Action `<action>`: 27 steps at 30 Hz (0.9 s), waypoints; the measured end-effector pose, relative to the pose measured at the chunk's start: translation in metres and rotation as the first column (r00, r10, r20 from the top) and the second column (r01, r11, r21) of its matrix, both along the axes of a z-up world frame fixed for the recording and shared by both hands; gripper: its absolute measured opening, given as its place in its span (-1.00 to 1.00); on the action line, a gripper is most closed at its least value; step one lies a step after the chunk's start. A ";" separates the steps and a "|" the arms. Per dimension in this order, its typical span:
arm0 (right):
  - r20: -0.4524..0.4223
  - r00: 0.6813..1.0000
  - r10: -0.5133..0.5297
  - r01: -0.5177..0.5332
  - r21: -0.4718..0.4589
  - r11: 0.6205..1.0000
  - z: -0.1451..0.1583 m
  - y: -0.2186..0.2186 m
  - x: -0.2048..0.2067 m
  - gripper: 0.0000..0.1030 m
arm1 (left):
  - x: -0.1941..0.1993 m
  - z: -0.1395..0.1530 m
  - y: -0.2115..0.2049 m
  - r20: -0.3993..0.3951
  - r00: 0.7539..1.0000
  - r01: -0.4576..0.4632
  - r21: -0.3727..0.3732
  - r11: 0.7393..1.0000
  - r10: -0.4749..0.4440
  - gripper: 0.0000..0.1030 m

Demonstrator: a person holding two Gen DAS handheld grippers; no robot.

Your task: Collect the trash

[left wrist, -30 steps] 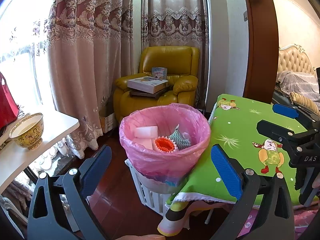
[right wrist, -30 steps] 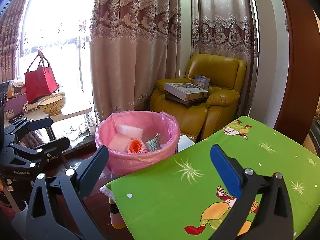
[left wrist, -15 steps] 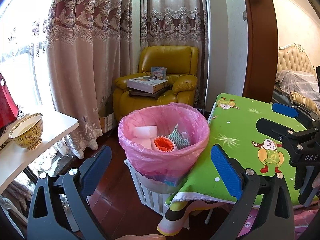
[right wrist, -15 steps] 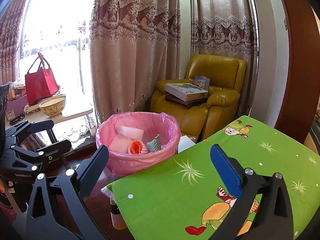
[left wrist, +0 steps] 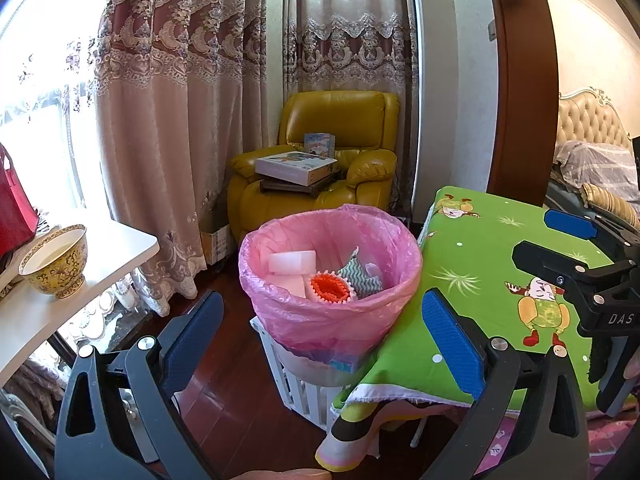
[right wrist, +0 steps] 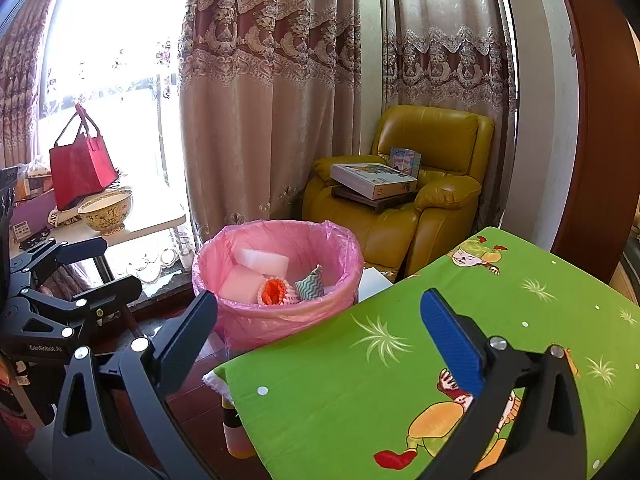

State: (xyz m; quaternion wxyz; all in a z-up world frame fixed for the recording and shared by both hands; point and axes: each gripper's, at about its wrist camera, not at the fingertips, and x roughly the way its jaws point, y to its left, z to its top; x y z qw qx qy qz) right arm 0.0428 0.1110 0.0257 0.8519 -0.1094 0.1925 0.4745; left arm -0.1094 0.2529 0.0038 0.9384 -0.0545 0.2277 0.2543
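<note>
The left gripper (left wrist: 320,328) and right gripper (right wrist: 320,328) both hang spread wide, holding nothing. Just beside the green cartoon-print tabletop (right wrist: 460,320) stands a pink-lined round trash bin (left wrist: 332,312) containing white foam blocks (left wrist: 292,262) and an orange foam net (left wrist: 330,286).

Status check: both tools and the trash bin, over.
Left tool open, empty. Right tool open, empty. Pink-lined bin holds foam blocks, orange netting. Nothing blocking it.
</note>
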 end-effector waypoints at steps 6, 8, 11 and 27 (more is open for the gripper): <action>0.001 1.000 0.000 0.000 0.000 1.000 0.000 0.000 0.000 0.91 | 0.000 0.000 0.000 -0.001 1.000 0.000 0.001 1.000 0.000 0.84; 0.000 1.000 0.000 0.000 0.000 1.000 0.000 0.000 0.000 0.91 | 0.001 0.000 0.001 -0.001 1.000 -0.001 -0.001 1.000 0.001 0.84; 0.001 1.000 0.000 0.000 0.001 1.000 0.000 0.000 0.000 0.91 | 0.001 0.001 0.001 -0.001 1.000 -0.006 -0.003 1.000 0.006 0.84; -0.010 1.000 -0.005 0.005 0.004 1.000 -0.003 0.001 0.000 0.91 | 0.001 -0.002 0.002 -0.005 1.000 -0.008 -0.009 1.000 0.008 0.84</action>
